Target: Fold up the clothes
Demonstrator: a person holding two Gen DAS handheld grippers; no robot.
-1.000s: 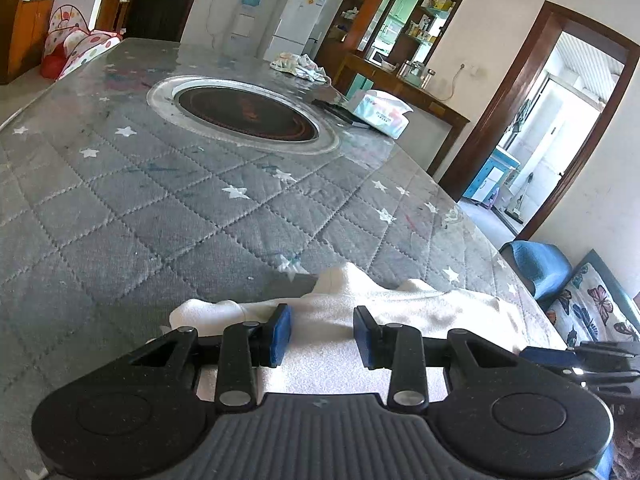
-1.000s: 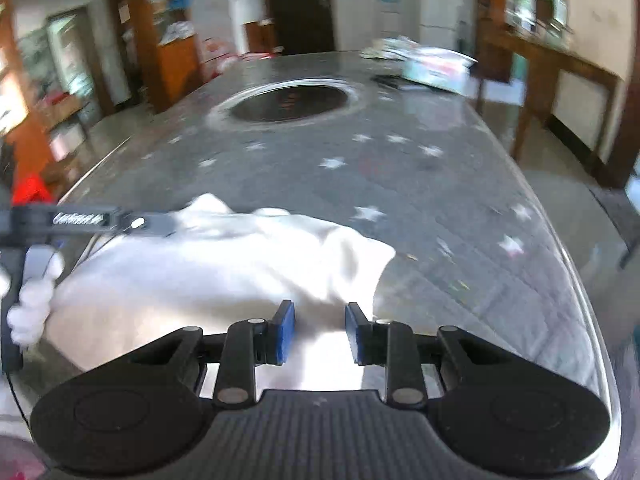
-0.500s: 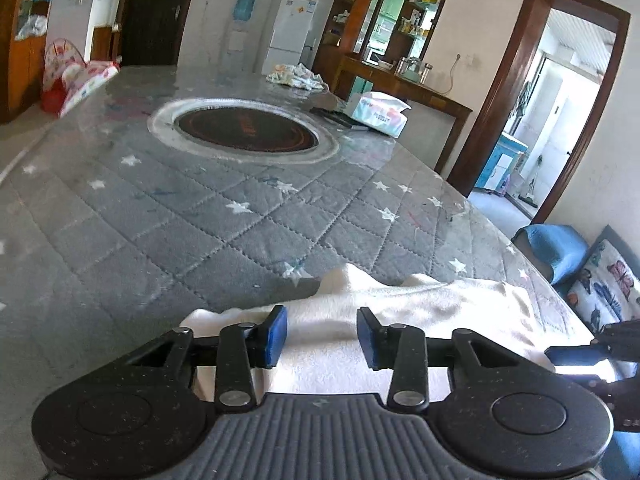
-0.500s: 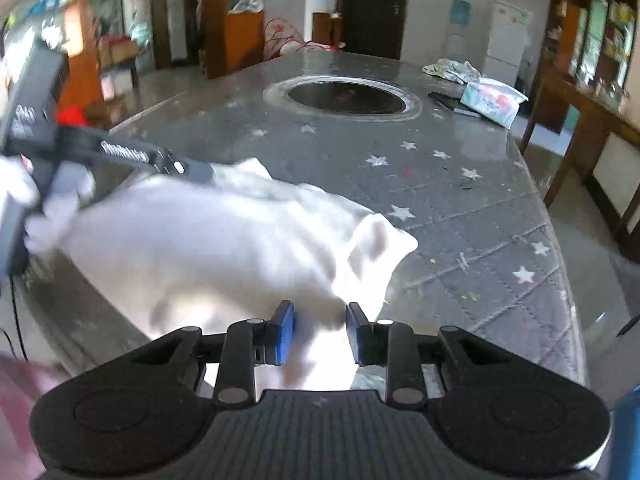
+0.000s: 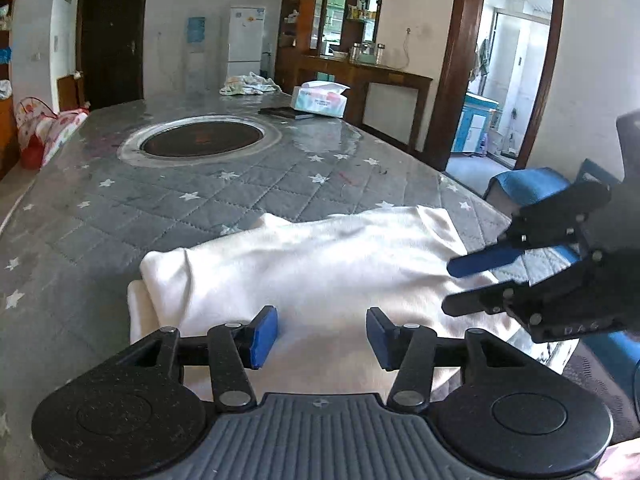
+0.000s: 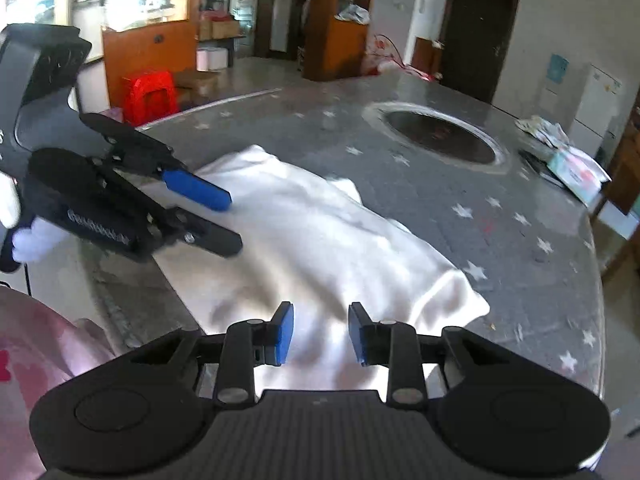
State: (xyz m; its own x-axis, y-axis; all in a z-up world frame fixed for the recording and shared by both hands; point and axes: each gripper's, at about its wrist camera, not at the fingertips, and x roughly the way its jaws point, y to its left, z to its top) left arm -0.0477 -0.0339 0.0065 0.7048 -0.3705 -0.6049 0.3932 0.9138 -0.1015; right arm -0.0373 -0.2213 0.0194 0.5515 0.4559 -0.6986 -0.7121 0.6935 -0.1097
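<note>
White garment (image 5: 320, 264), left jaws now wider

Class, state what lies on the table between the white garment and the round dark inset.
Only bare star-quilted table cover separates the white garment from the round inset; left wrist view shows this.

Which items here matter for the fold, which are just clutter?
In play:
white garment
left gripper, jaws opening, pads off the cloth
right gripper, jaws opening

Clutter:
tissue box
crumpled cloth
dark flat item
</note>
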